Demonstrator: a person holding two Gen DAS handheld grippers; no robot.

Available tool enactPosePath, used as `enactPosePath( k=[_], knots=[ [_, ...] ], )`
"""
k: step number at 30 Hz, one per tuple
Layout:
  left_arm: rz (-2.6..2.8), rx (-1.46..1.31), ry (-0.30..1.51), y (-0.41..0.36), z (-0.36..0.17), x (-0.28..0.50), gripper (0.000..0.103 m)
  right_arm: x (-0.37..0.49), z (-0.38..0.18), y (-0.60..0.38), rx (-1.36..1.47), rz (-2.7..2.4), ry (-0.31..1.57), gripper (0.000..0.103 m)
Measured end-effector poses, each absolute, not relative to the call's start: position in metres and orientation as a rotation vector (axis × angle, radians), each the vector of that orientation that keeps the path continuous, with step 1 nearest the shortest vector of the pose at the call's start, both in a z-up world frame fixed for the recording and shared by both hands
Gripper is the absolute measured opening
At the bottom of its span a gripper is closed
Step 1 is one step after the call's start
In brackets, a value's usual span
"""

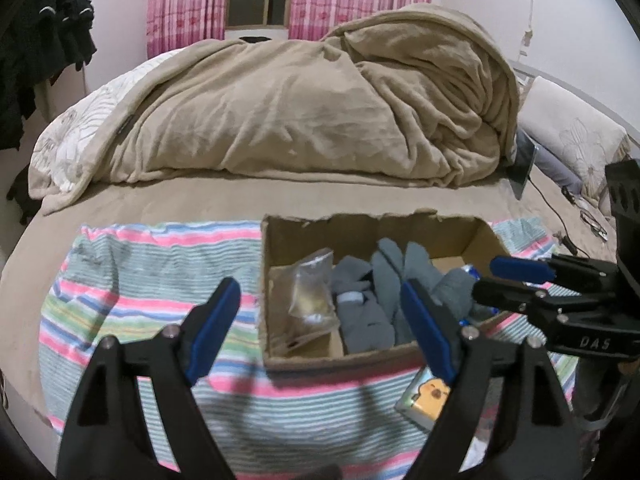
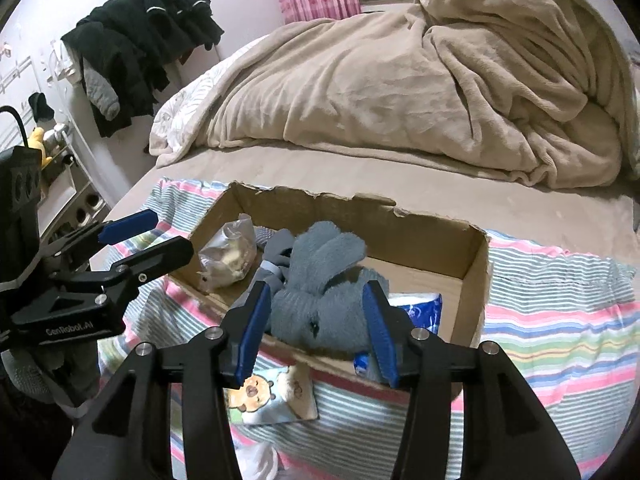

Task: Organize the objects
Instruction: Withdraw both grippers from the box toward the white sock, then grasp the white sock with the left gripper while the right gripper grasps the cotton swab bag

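An open cardboard box [image 1: 280,344] [image 2: 476,276] sits on a striped towel [image 1: 152,280] [image 2: 560,320] on the bed. Inside lie grey socks [image 1: 372,312] [image 2: 320,280], a clear plastic bag [image 1: 312,292] [image 2: 230,254] and a blue-white packet [image 2: 420,308]. A tissue pack with a cartoon print [image 1: 426,398] [image 2: 272,398] lies on the towel in front of the box. My left gripper [image 1: 320,328] [image 2: 156,232] is open and empty at the box's left front. My right gripper [image 2: 316,324] [image 1: 496,280] is open, its fingers on either side of the grey socks at the box's front wall.
A rumpled beige blanket [image 1: 300,112] [image 2: 420,80] fills the bed behind the box. A pillow [image 1: 572,140], a tablet [image 1: 524,168] and a cable [image 1: 556,216] lie at the right. Black clothes [image 2: 140,40] hang on the left wall above a shelf.
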State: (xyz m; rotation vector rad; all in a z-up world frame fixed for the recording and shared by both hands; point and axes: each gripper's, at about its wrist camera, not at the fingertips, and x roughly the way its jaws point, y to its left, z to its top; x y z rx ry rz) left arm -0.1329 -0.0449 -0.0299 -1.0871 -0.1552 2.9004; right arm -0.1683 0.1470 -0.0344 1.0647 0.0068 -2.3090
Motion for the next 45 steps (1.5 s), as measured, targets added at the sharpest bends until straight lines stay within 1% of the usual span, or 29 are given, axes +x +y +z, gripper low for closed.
enactPosePath(
  k=[7, 9, 11, 13, 24, 32, 45],
  knots=[
    [2.909, -1.105, -0.198, -0.052, -0.027, -0.113, 0.083, -0.152, -0.028, 0.152, 1.059, -2.316, 0.01, 0.051],
    [2.905, -1.111, -0.201, -0.051, -0.026, -0.106, 0.083, -0.146, -0.025, 0.153, 1.053, -2.32, 0.012, 0.053],
    [2.903, -1.114, -0.201, -0.05, -0.026, -0.099, 0.083, -0.139, -0.021, 0.154, 1.043, -2.322, 0.016, 0.07],
    [2.9, -1.112, -0.204, -0.049, -0.025, -0.09, 0.083, -0.131, -0.018, 0.155, 1.036, -2.326, 0.02, 0.074],
    [2.863, -1.127, -0.222, -0.039, -0.03, -0.05, 0.084, -0.09, -0.027, 0.163, 1.085, -2.317, 0.056, 0.074],
    [2.809, -1.176, -0.231, -0.026, -0.05, -0.03, 0.084, -0.064, -0.051, 0.169, 1.162, -2.294, 0.078, 0.074],
    [2.723, -1.285, -0.24, -0.009, -0.087, -0.007, 0.084, -0.032, -0.097, 0.164, 1.276, -2.213, 0.162, 0.074]
  ],
)
